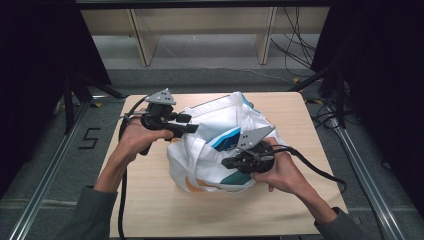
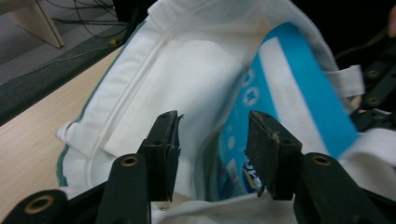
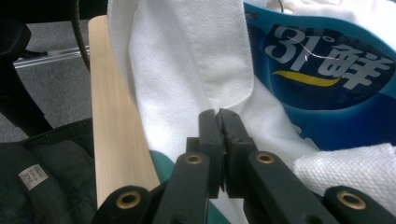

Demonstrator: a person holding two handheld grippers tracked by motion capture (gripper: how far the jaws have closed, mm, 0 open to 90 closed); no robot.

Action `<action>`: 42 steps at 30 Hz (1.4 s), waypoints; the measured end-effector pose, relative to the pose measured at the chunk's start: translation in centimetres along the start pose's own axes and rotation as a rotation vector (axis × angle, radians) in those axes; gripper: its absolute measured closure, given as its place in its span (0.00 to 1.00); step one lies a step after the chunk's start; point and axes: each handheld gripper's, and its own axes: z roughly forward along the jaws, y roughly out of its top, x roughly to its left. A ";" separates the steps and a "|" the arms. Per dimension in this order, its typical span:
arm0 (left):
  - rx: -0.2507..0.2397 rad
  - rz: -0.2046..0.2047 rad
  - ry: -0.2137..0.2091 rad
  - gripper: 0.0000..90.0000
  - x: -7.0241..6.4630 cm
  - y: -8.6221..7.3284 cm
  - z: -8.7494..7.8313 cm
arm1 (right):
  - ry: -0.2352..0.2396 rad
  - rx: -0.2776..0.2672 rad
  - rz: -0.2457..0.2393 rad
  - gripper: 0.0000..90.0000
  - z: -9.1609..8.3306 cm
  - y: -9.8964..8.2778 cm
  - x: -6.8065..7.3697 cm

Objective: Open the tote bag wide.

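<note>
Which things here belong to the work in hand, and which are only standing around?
In the work:
- white bag
- blue package inside it
- left gripper, jaws apart at the bag's mouth
- right gripper, shut on the bag's cloth

Standing around:
- wooden table
- loose cables on the floor

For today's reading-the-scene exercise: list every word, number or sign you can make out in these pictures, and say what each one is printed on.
"31°鲜": white print on the blue packet inside the white bag, right gripper view.
"5": dark mark on the grey floor left of the table, high view.
Small white label on the dark fabric, right gripper view: too small to read.
Print on the blue packet in the left gripper view: blurred, unreadable.
</note>
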 end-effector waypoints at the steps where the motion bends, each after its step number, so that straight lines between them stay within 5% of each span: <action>1: -0.008 0.018 -0.008 0.59 -0.5 -0.1 -0.7 | 0.001 0.000 0.000 0.99 -0.1 0.1 -0.1; 10: -0.045 0.046 -0.056 0.50 -0.9 -1.3 -3.0 | 0.016 -0.004 0.010 0.99 -0.3 0.1 -0.3; 14: -0.013 0.084 -0.016 0.46 -1.0 -2.6 -2.5 | 0.017 -0.008 0.005 0.99 -0.4 0.2 -0.4; 22: -0.036 0.123 -0.133 0.42 -0.5 -3.3 -1.1 | 0.039 0.013 0.012 0.99 -0.6 0.2 -0.3; 26: -0.072 0.098 -0.153 0.39 -0.5 -3.4 -1.2 | 0.038 0.015 0.009 0.99 -1.0 0.1 -0.2; 28: -0.100 0.072 -0.158 0.39 -0.7 -3.2 -1.7 | 0.035 0.002 0.012 0.99 -1.2 0.0 -0.2; 31: -0.131 0.016 -0.079 0.37 -1.4 -2.0 -2.8 | 0.030 -0.001 0.003 0.99 -1.2 0.0 -0.1; 36: -0.108 -0.084 -0.028 0.37 -1.6 -1.0 -2.5 | 0.013 0.020 0.008 0.99 -1.1 0.0 0.4; 40: -0.062 -0.192 0.100 0.35 0.1 -1.2 -1.3 | 0.010 0.025 -0.018 0.99 -0.9 -0.2 0.8; 42: -0.047 -0.277 0.114 0.34 1.7 -1.9 -0.8 | 0.005 0.029 -0.034 0.99 -0.8 -0.4 1.2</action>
